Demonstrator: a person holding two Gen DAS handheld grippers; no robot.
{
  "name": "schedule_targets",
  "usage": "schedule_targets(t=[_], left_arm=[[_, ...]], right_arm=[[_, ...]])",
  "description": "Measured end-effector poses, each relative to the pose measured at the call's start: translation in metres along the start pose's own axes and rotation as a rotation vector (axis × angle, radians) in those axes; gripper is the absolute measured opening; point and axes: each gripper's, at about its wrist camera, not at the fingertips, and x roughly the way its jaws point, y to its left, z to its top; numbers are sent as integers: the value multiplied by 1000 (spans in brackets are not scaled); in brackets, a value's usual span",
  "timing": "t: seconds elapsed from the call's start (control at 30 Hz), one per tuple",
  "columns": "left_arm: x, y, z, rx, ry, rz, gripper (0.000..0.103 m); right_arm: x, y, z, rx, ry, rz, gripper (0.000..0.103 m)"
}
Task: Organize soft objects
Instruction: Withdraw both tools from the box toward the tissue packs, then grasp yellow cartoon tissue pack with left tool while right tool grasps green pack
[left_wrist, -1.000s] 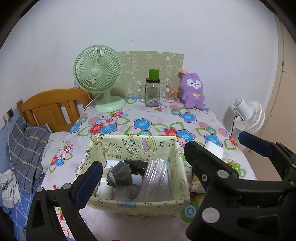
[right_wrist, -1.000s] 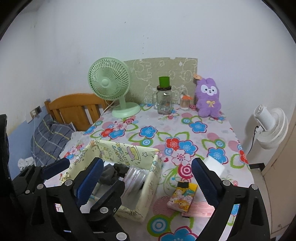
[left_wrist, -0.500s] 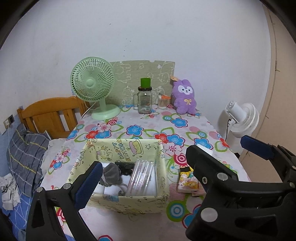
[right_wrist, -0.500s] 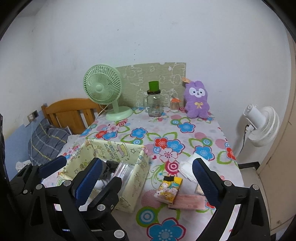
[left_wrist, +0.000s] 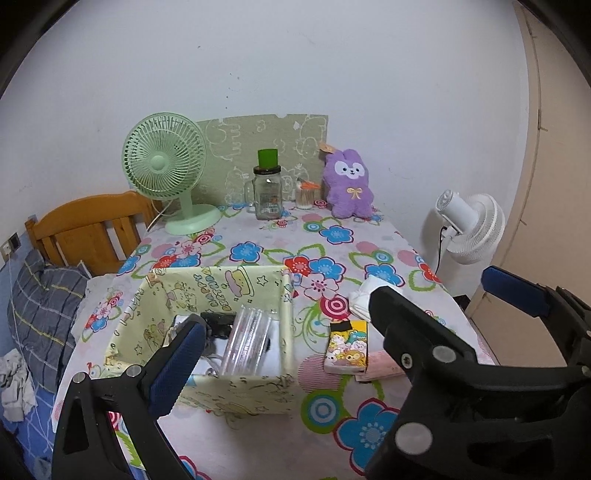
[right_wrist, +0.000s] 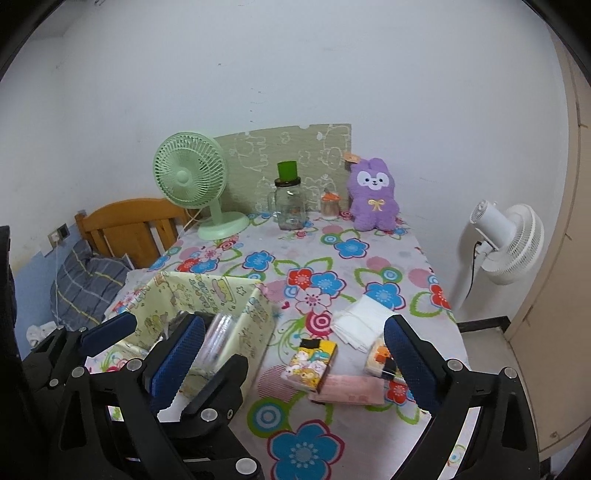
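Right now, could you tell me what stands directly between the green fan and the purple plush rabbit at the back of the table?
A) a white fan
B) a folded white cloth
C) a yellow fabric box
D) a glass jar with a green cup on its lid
D: the glass jar with the green cup on top stands between the green fan and the purple plush rabbit.

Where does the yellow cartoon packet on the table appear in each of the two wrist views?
Left wrist view: the yellow cartoon packet lies right of centre, low in the picture, just right of the fabric storage box.
Right wrist view: the packet lies near the centre, low, between the open right gripper's fingers.
Shared landmark: the purple plush rabbit at the far edge of the table.
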Motion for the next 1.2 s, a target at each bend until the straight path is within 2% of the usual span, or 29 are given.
schedule_targets(t=[0.43, 0.83, 1.2], left_arm=[[15, -36, -12, 23, 4, -18, 103], [45, -69, -28, 59, 76, -54, 103], [75, -80, -40, 52, 132, -32, 101]], right_arm=[[0, -37, -19, 18, 15, -55, 99], [9, -73, -41, 32, 30, -144, 103], [37, -98, -57, 77, 94, -140, 103]])
